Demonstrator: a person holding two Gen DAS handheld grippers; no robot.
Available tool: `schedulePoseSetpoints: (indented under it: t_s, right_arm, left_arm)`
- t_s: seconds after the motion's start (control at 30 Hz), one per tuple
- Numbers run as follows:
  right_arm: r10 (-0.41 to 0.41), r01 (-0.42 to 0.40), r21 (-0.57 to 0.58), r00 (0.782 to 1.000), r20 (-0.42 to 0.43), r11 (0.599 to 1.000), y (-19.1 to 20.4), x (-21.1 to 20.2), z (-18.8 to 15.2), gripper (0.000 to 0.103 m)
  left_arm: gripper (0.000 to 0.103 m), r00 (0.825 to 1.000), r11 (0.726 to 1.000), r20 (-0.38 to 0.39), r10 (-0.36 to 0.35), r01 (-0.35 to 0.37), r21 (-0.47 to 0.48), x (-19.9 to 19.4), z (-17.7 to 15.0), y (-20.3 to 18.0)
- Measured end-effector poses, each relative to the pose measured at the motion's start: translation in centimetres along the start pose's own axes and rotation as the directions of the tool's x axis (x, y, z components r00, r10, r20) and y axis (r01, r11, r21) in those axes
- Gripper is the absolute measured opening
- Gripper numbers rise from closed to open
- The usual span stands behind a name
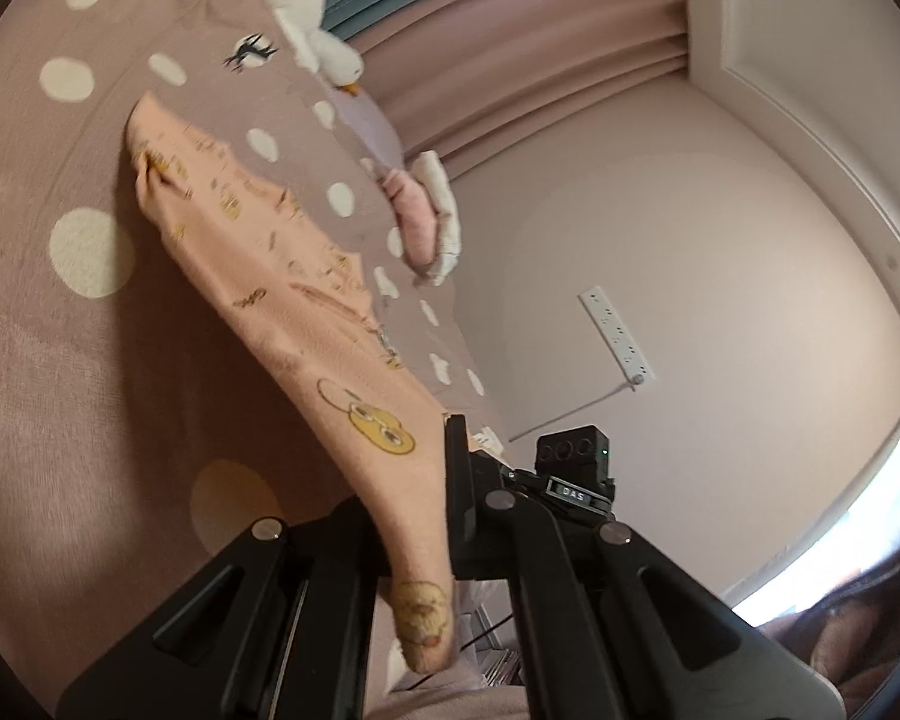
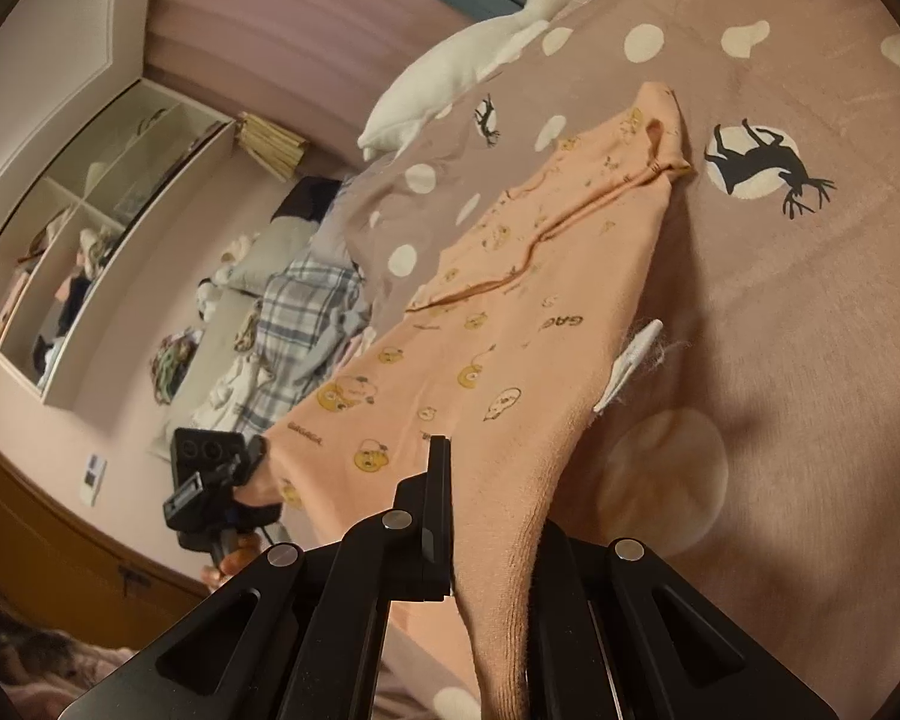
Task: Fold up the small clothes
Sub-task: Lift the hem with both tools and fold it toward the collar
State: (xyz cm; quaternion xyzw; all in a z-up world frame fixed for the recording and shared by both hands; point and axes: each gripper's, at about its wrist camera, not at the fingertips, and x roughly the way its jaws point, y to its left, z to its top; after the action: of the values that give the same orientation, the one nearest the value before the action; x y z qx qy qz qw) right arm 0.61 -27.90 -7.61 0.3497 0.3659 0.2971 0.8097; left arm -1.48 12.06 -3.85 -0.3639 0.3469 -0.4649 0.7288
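A small peach garment with yellow cartoon prints (image 1: 282,264) is stretched between both grippers above a mauve polka-dot bedspread (image 1: 42,360). My left gripper (image 1: 432,516) is shut on one near corner of it. My right gripper (image 2: 486,516) is shut on the other near corner of the garment (image 2: 510,348). The far end with the cuff (image 2: 666,138) rests on the bedspread (image 2: 810,330). A white label (image 2: 630,360) hangs from the garment's edge. The left gripper also shows in the right wrist view (image 2: 210,480).
A white goose plush (image 2: 480,60) lies at the bed's far edge. Folded pink and white cloth (image 1: 426,216) sits near the bed's side. Plaid clothing (image 2: 306,312) and a shelf unit (image 2: 90,228) stand beside the bed. A power strip (image 1: 618,336) lies on the floor.
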Motion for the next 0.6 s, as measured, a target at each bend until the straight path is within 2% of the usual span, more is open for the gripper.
schedulePoseSetpoints:
  t_s: [0.3, 0.43, 0.6]
  right_arm:
    - [-0.006, 0.005, -0.057, 1.000, -0.018, 0.998, 2.7, -2.5, -1.2, 0.004]
    - [0.007, -0.007, -0.071, 1.000, -0.007, 0.997, 3.7, -3.7, -1.5, 0.004]
    - [0.001, -0.002, -0.038, 1.000, -0.015, 0.999, 2.8, -2.9, -0.8, 0.004]
  left_arm:
    - [0.000, 0.998, 0.996, -0.035, -0.056, 0.058, 0.061, -1.4, -2.0, -4.2]
    - [0.000, 0.999, 0.997, -0.049, -0.023, 0.027, 0.079, -1.8, -2.6, -5.1]
    - [0.000, 0.999, 0.998, -0.040, 0.021, -0.018, 0.056, -0.9, -2.1, -3.9]
